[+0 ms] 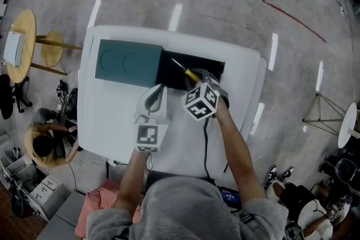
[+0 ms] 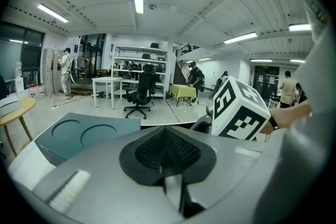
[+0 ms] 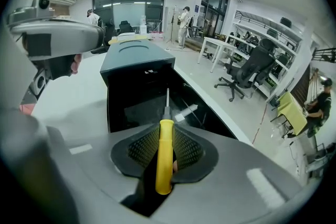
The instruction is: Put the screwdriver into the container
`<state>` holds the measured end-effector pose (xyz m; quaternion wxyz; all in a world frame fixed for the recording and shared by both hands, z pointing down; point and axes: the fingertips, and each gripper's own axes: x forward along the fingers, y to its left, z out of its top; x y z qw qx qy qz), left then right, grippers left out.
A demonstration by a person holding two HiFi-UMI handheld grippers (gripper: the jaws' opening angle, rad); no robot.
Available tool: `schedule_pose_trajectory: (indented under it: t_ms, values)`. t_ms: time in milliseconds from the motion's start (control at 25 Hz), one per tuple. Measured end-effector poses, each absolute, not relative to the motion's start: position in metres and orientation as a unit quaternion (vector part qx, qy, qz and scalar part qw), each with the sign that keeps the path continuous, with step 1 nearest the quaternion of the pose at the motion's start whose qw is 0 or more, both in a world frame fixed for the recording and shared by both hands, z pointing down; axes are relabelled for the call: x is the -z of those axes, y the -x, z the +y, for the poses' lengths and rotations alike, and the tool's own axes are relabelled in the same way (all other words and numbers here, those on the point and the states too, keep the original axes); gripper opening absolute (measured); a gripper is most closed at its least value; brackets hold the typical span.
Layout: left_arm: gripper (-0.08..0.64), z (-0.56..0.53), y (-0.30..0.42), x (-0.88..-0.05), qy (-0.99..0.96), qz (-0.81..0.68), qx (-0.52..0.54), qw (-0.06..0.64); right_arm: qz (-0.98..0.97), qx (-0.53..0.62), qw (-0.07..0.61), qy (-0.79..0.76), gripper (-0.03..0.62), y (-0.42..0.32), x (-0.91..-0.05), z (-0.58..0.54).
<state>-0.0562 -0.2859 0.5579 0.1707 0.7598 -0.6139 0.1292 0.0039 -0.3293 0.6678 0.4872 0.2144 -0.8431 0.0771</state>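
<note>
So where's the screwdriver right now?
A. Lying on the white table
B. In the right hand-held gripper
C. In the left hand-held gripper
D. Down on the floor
B: the screwdriver has its yellow handle clamped between the jaws of the right hand-held gripper, with its tip pointing over the black container. The left hand-held gripper is shut with nothing in it.
</note>
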Motion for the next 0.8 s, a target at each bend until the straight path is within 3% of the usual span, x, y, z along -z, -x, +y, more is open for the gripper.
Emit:
schedule_pose_trajectory:
  t_ms: [800]
  values:
    - [0.011,-0.275,0.050,-0.530,-0.765,-0.615,-0.128,0.145,-0.863,-0.084,0.422,-0.266,0.087,-0.016,-0.621,-0.338]
